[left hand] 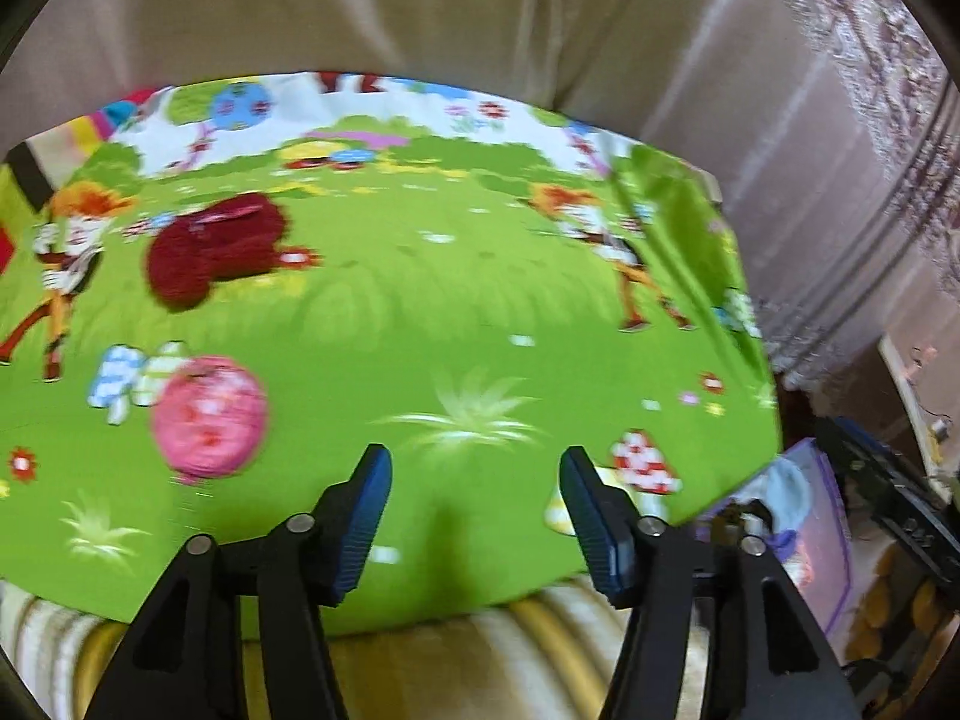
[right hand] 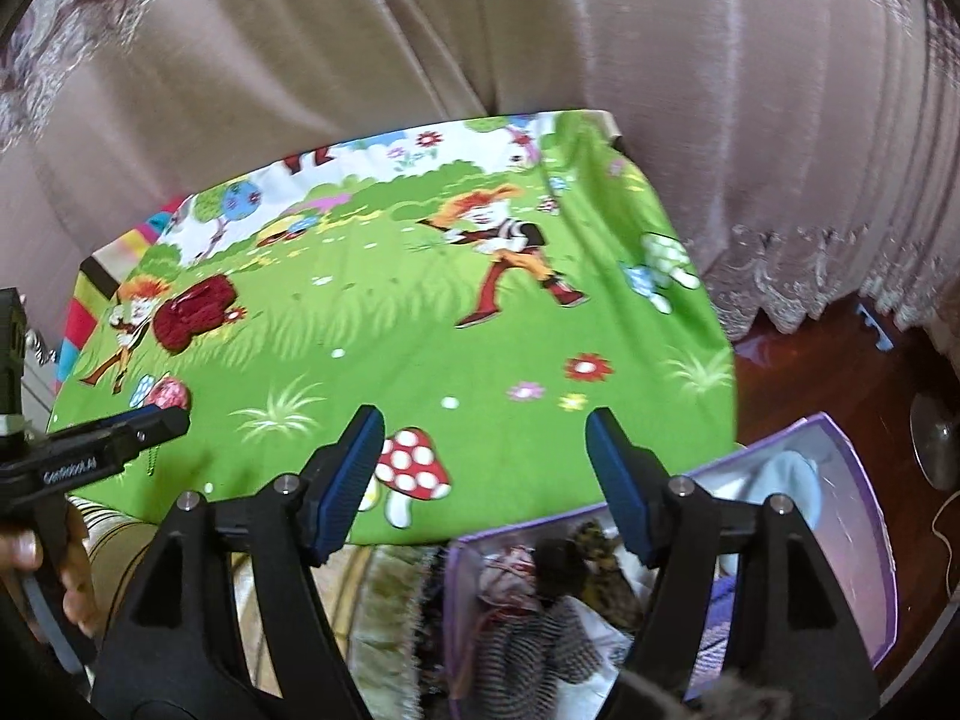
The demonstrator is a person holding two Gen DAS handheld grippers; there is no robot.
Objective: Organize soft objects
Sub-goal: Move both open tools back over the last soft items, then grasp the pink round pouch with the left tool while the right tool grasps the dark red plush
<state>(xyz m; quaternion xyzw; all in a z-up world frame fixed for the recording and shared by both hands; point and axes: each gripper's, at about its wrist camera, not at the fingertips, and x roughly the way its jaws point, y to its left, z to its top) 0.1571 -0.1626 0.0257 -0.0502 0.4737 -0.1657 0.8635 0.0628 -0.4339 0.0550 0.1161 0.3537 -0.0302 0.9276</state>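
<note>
Both grippers hang over a table covered with a bright green cartoon cloth [right hand: 420, 312], and neither has anything in it. The left gripper [left hand: 474, 480] has its blue pads spread apart over bare cloth, nothing between them. The right gripper [right hand: 485, 450] is spread just as wide, its near pad above a printed red mushroom at the front edge of the cloth, with nothing caught between the pads either.

Two soft things lie on the far left part of the cloth. A dark red fuzzy pouch [left hand: 210, 252] sits flat by a printed cartoon figure. Nearer the front is a pink round soft ball [left hand: 207, 414], blurred in the left wrist view; it lies apart from the pouch and well to the left of the left gripper's pads.

Below the table's front right corner stands a purple storage box [right hand: 864, 480], open at the top, with a jumble of soft things inside: striped fabric [right hand: 540, 642], something pale blue, something dark and furry. The right gripper's far pad hangs over its rim. Pale brown curtains [right hand: 360, 48] hang behind the table.

A hand [right hand: 36, 558] holds the left gripper's handle.
</note>
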